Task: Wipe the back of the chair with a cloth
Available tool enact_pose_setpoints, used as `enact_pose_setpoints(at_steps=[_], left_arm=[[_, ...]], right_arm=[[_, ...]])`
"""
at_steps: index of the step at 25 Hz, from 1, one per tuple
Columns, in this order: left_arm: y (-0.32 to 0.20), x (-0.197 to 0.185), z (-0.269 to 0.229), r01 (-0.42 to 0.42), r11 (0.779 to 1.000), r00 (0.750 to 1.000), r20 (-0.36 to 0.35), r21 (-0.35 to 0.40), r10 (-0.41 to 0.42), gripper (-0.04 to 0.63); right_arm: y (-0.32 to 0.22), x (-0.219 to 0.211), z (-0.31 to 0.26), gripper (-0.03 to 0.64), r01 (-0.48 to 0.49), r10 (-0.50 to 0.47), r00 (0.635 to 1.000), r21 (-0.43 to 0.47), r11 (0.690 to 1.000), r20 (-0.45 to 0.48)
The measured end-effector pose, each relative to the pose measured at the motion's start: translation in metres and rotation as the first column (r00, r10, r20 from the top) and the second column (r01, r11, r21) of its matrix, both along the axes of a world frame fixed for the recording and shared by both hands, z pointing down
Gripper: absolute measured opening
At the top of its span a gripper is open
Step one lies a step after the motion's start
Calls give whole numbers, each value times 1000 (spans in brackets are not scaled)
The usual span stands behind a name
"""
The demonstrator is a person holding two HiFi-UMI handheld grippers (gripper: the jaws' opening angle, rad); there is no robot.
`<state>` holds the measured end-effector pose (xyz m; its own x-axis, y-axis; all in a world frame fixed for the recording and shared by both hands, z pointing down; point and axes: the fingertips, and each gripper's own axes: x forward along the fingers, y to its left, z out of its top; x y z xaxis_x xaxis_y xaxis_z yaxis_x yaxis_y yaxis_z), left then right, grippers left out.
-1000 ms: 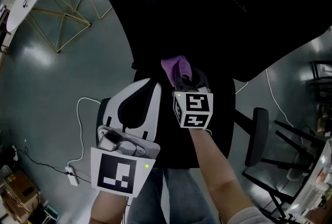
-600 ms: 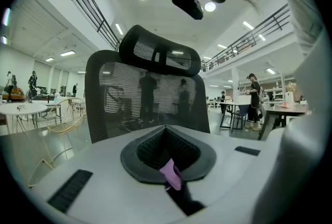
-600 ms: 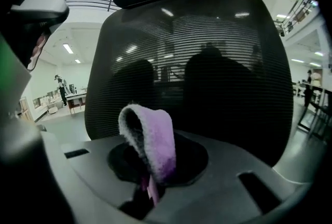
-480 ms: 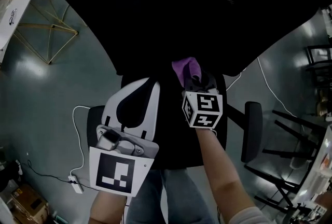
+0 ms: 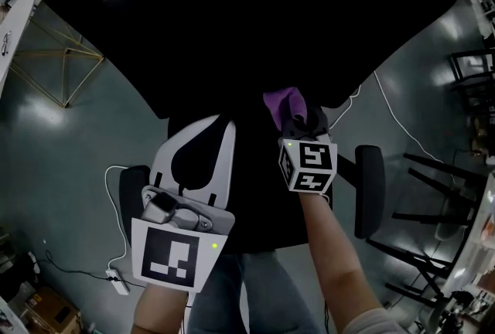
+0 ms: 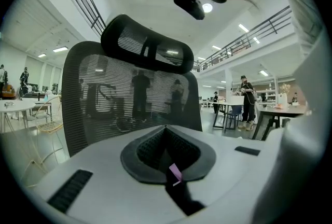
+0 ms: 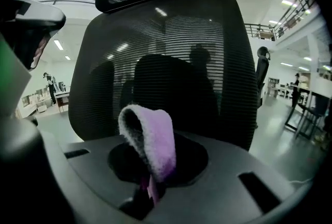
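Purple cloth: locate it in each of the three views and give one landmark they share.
Head view: centre, purple cloth ahead of the right hand-held gripper, against the black chair back.
Left gripper view: not in it.
Right gripper view: lower centre, looped up from the shut jaws.
Shared landmark: the chair back, at the head view's top and beyond the jaws in both gripper views.

Glossy grey floor (image 5: 69, 139) seen at left and right of the frame. Chair (image 5: 255, 8) stood on it, upper centre; its foot is hidden. Gold wire frame (image 5: 58, 66) noted upper left. White cable (image 5: 109, 185) run down to power strip (image 5: 117, 284), lower left. Second cable (image 5: 394, 110) laid at right. Black frames (image 5: 433, 201) stood at right edge. Box (image 5: 39, 308) set in lower-left corner.
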<state>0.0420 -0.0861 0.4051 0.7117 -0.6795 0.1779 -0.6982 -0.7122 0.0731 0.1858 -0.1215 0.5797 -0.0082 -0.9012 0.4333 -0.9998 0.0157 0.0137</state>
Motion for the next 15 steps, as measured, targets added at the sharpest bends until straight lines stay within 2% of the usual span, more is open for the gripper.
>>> enact_pose_setpoints(at_steps=[6,15], left_arm=[[2,10,0,-20,1000,1000,-3,0,20,12],[5,22,0,-38,999,999,0,1,38,12]], right_arm=[[13,35,3,48,-87,87,996,-12,996,31],[30,84,4,48,-199,199,979,-24,980,30]])
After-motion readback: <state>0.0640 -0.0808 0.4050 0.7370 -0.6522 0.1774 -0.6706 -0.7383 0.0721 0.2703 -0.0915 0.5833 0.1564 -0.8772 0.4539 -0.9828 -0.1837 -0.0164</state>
